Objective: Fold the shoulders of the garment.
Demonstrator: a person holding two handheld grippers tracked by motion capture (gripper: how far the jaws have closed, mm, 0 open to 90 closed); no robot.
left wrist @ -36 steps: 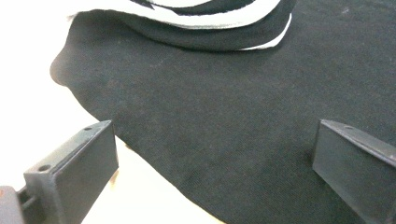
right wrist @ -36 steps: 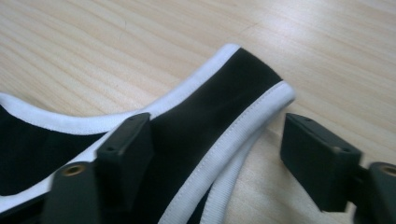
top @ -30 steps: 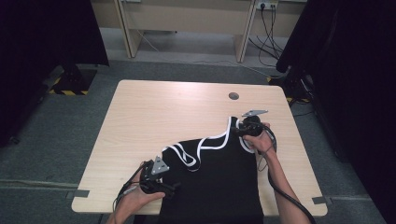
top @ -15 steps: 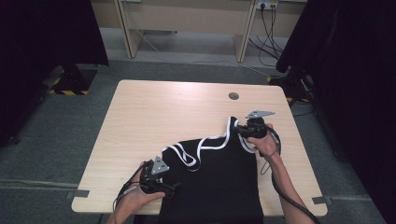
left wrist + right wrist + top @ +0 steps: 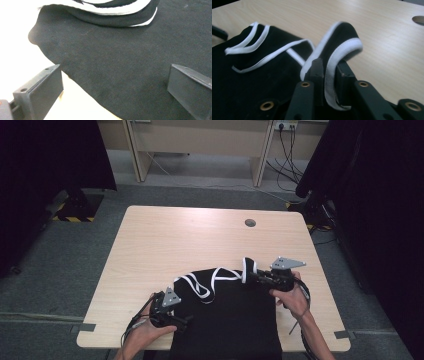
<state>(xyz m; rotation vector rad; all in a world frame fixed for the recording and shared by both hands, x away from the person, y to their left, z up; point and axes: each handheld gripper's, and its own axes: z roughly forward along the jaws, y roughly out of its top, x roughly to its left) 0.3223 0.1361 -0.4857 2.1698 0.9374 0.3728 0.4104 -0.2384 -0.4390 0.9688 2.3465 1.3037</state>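
A black garment (image 5: 230, 320) with white trim lies on the near half of the table and hangs over its front edge. My right gripper (image 5: 248, 276) is shut on a white-edged shoulder strap (image 5: 342, 47), which arches up out of the pads (image 5: 319, 68) above the wood. Its jaws have just been opening slightly, with the strap still pinched between them. My left gripper (image 5: 182, 322) sits at the garment's near-left edge. In the left gripper view it (image 5: 115, 82) stands open, jaws wide apart over the black cloth (image 5: 120, 62), one jaw over the bare table.
The light wooden table (image 5: 190, 240) has a round cable hole (image 5: 250, 223) at its far right. White-trimmed loops (image 5: 200, 287) of the garment lie bunched between the two grippers. Grey carpet, dark curtains and desk legs surround the table.
My right gripper has moved toward the table's near side with the strap, lifting it a little. The left gripper has stayed put.
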